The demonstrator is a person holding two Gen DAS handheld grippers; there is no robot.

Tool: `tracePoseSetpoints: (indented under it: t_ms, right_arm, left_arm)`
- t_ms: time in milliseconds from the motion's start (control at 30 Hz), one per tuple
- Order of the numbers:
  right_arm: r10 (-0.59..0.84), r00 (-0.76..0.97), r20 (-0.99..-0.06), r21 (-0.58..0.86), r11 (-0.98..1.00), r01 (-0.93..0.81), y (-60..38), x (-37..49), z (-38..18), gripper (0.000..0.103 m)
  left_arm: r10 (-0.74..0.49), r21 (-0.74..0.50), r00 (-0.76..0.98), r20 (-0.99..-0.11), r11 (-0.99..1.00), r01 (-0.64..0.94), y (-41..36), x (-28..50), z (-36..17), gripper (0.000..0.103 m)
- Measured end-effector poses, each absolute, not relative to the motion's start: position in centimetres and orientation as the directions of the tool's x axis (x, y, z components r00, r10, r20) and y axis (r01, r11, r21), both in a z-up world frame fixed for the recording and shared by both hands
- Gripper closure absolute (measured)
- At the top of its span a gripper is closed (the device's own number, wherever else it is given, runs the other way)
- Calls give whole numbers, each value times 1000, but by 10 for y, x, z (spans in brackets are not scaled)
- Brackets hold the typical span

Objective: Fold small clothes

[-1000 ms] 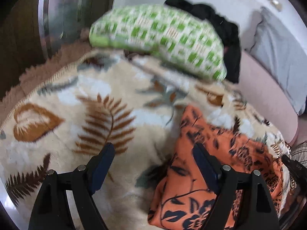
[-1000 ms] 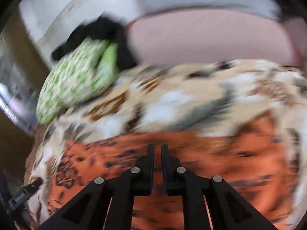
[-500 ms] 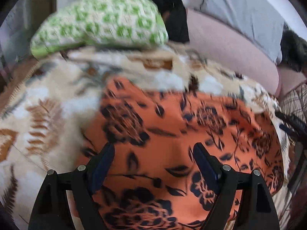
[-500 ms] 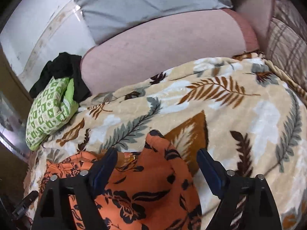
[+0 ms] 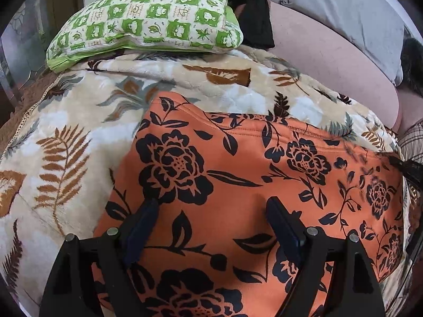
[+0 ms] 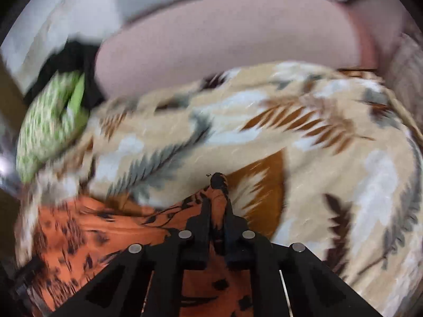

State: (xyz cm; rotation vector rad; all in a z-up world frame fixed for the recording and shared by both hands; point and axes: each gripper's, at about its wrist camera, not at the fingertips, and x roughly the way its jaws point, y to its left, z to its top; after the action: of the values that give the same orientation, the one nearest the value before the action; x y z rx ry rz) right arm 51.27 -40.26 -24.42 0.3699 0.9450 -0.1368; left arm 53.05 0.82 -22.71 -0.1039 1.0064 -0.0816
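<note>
A: Any writing or labels to read?

B: Only on the green-and-white pillow (image 5: 148, 18). Its pale squares carry small script beside the leaf and flower motifs, but it is too small to make out. Nothing else shows a brand or tag.

A: Where is the garment?

B: The orange cloth (image 5: 238, 185), printed with black roses and leaves, lies spread on the leaf-patterned blanket (image 5: 66, 137). A stitched hem runs along its far edge, towards the pink cushion (image 5: 330, 60). The pillow sits beyond it on the blanket's far end, with something black (image 5: 253, 13) behind it and a grey pillow (image 5: 351, 13) against the wall.

A: And the left gripper (image 5: 211, 224)?

B: Its fingers stand wide apart above the cloth, near its closer left part. The cloth passes beneath the gap between them; I cannot tell whether the tips touch it, and nothing is pinched.

A: The right gripper (image 6: 216, 203)?

B: Fingers drawn together on a corner of the cloth (image 6: 105, 227). A small bunch of orange fabric with a dark tip pokes out past the fingertips, standing up over the blanket (image 6: 330, 158). The rest of the cloth trails off to the left of that view. The picture there is blurred, so finer detail is lost.

A: Can you see that gripper from the left camera?

B: A dark shape at the cloth's right edge, too smeared to be sure.
</note>
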Motion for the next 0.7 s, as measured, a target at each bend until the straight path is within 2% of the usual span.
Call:
tracePoseSetpoints:
  t_ms: [67, 167, 267, 433, 600, 700]
  right_arm:
    - [-4, 604, -797, 250, 908, 335, -420, 502, -239, 95]
    - [-23, 561, -827, 256, 873, 414, -431, 495, -254, 95]
    - [23, 576, -817, 336, 831, 444, -433, 488, -257, 94]
    - [20, 664, -747, 380, 833, 403, -423, 457, -229, 93]
    - [-21, 719, -695, 257, 926, 276, -391, 415, -193, 93]
    - [-25, 723, -690, 251, 929, 271, -391, 404, -183, 93]
  left_arm:
    - [-112, -130, 539, -834, 991, 4, 11, 530, -226, 19]
    - [-118, -140, 539, -834, 990, 0, 14, 529, -226, 19]
    - [-102, -123, 542, -834, 992, -3, 16, 529, -227, 19]
    - [-72, -98, 554, -829, 995, -19, 23, 526, -226, 19]
    - [-30, -32, 578, -816, 999, 7, 13, 521, -223, 19]
    - [-19, -19, 576, -817, 1000, 7, 11, 519, -225, 19]
